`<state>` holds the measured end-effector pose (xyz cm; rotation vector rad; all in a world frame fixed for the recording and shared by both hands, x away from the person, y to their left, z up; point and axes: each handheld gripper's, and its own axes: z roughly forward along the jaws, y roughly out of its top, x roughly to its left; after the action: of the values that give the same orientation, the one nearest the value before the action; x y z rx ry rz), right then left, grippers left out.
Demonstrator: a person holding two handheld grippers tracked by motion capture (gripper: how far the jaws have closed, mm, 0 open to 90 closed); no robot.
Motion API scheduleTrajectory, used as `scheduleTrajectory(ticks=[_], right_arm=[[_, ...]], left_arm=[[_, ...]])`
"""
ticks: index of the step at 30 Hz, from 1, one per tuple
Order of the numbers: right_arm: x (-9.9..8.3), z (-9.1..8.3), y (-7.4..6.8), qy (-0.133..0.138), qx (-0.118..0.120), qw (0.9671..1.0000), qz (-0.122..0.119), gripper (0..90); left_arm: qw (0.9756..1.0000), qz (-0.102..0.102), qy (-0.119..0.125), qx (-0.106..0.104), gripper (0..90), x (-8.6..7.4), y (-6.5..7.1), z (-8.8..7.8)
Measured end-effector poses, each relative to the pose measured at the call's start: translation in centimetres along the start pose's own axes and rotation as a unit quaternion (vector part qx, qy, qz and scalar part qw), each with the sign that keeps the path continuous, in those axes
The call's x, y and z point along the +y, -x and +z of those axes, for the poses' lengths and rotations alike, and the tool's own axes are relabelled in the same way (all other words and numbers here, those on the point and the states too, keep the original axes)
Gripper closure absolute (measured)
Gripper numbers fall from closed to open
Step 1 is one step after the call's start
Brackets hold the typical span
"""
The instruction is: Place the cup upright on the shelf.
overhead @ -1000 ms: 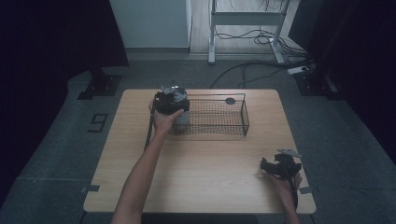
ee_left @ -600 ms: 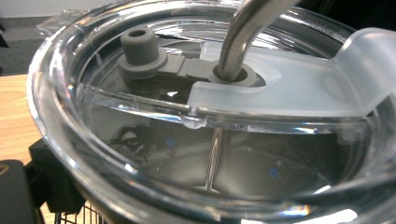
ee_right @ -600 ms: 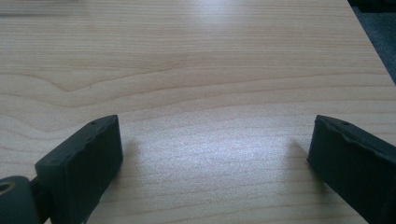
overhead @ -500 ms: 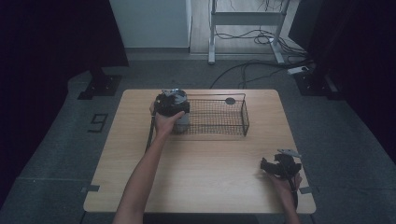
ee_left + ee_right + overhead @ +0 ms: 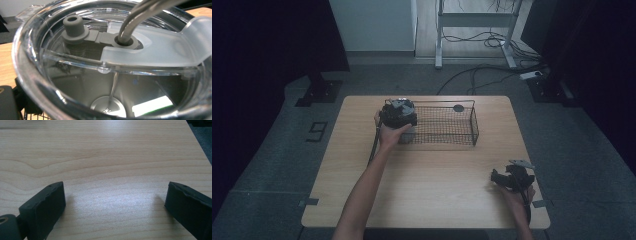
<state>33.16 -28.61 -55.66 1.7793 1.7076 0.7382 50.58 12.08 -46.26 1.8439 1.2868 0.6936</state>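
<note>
A pale wooden table [image 5: 427,190] is seen from above, with a person's 2 forearms reaching in from the near edge. At the left, the left hand [image 5: 388,134] holds the left gripper [image 5: 399,113] at the left end of a black wire basket [image 5: 447,125] that sits toward the table's far side. Just beneath that gripper stands a grey metal tumbler [image 5: 408,134] at the basket's left end; whether it is inside the basket or just outside its wall is unclear.

The left gripper view looks down into the tumbler from very close: a clear plastic lid [image 5: 155,53] with a grey rubber stopper [image 5: 74,27] and a bent metal straw [image 5: 140,17] passing through it. The tumbler's long axis looks upright, directly ahead of this gripper. Its jaws are hidden, so whether they are clasped on the tumbler cannot be told.

Moving right, the basket's mesh stretches across, with a small dark round object [image 5: 458,108] at its far rim.

At the far right, the right gripper [image 5: 511,179] rests near the table's near right corner, well apart from the tumbler. The right gripper view shows its 2 black jaws spread wide over bare wood, holding nothing. The left hand is plainly the nearer 1.
</note>
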Motion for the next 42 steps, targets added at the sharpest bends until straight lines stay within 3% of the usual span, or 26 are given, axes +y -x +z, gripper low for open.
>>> scheduleTrajectory(ticks=[10, 16, 21, 29, 34, 39, 42], right_arm=[[0.0, 0.0, 0.0, 0.000, 0.000, 1.0000, 0.000, 2.9], [0.0, 0.0, 0.0, 0.000, 0.000, 1.0000, 0.000, 2.9], [0.0, 0.0, 0.0, 0.000, 0.000, 1.0000, 0.000, 2.9], [0.0, 0.0, 0.0, 0.000, 0.000, 1.0000, 0.000, 2.9], [0.0, 0.0, 0.0, 0.000, 0.000, 1.0000, 0.000, 2.9], [0.0, 0.0, 0.0, 0.000, 0.000, 1.0000, 0.000, 2.9], [0.0, 0.0, 0.0, 0.000, 0.000, 1.0000, 0.000, 2.9]], left_arm=[[0.9999, -0.011, 0.008, -0.003, 3.2, -0.3, -0.2, -0.1], [0.9998, -0.002, 0.017, 0.000, 2.3, -0.1, -0.2, -0.4], [0.9985, -0.020, 0.047, -0.021, 0.2, 0.6, -0.5, -1.8], [0.9971, -0.029, 0.058, -0.039, 0.0, 1.1, -0.8, -3.9], [0.9968, -0.017, 0.059, -0.051, 0.1, 1.2, -0.9, -5.0], [0.9953, -0.022, 0.066, -0.068, 1.2, 1.0, -0.9, -6.3], [0.9956, -0.011, 0.065, -0.067, 1.2, 0.5, -0.9, -7.2]])
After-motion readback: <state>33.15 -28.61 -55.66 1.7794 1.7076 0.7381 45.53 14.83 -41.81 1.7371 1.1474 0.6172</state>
